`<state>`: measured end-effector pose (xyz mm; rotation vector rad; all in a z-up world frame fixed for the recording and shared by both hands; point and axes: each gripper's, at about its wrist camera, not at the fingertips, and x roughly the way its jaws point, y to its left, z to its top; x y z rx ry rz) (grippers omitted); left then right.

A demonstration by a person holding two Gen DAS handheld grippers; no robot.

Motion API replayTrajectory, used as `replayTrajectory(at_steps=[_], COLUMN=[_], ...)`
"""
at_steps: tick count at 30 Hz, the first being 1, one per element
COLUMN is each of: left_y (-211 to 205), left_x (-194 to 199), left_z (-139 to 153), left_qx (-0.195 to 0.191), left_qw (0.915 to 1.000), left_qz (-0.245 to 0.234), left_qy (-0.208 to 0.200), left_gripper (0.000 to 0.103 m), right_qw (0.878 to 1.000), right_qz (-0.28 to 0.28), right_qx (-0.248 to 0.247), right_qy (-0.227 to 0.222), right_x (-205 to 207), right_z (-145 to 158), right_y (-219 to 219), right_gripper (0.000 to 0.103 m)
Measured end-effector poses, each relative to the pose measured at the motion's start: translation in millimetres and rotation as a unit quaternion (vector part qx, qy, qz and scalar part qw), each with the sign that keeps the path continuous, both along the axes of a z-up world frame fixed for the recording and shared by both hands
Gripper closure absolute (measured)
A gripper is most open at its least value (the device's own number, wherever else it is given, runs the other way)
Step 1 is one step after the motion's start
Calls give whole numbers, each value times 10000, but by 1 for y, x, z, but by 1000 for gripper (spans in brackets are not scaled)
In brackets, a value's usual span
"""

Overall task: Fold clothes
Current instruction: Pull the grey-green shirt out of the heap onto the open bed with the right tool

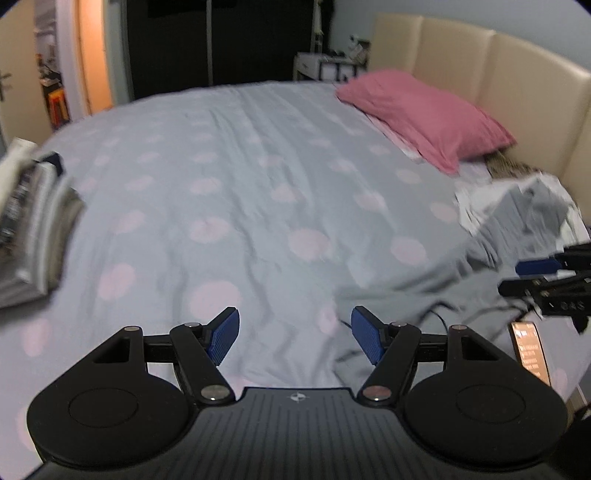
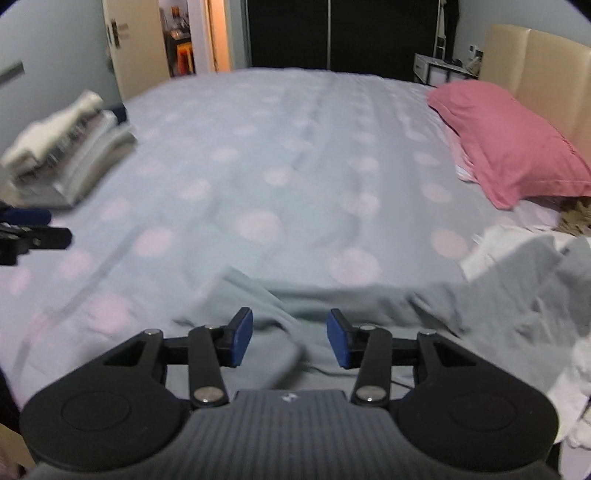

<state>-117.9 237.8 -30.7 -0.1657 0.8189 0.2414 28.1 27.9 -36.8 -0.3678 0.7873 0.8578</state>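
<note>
Over the bed (image 1: 221,177), left gripper (image 1: 294,338) gapes empty; right gripper (image 2: 290,339) half-spread above grey garment (image 2: 369,306).

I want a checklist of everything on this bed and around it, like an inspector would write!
Surface: bed cover, grey with pale pink dots, wrinkled.
Job's things: grey garment spread unfolded at the near edge; folded stack at far left.
Clutter: pink pillow; rumpled white clothes; phone.
Grippers: left hand-held gripper open, empty; right hand-held gripper open over the garment.
Cables: thin dark cord on the garment.
Surroundings: beige headboard, dark wardrobe, open doorway.
</note>
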Motion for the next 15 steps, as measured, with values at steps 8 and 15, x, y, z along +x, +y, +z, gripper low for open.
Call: replayTrajectory(at_steps=[8, 15], left_y=[-44, -75], left_x=[51, 105], left_z=[-44, -74], left_qx=[-296, -569], left_qw=[9974, 9928], left_qz=[-506, -781], left_qy=[424, 704], left_gripper=[37, 37], right_qw=[9956, 9893], right_qz=[-736, -1019], right_qx=[-585, -1040], right_qy=[30, -52], right_x=[70, 129], right_z=[-53, -87], right_y=[-35, -50], right_gripper=[54, 46])
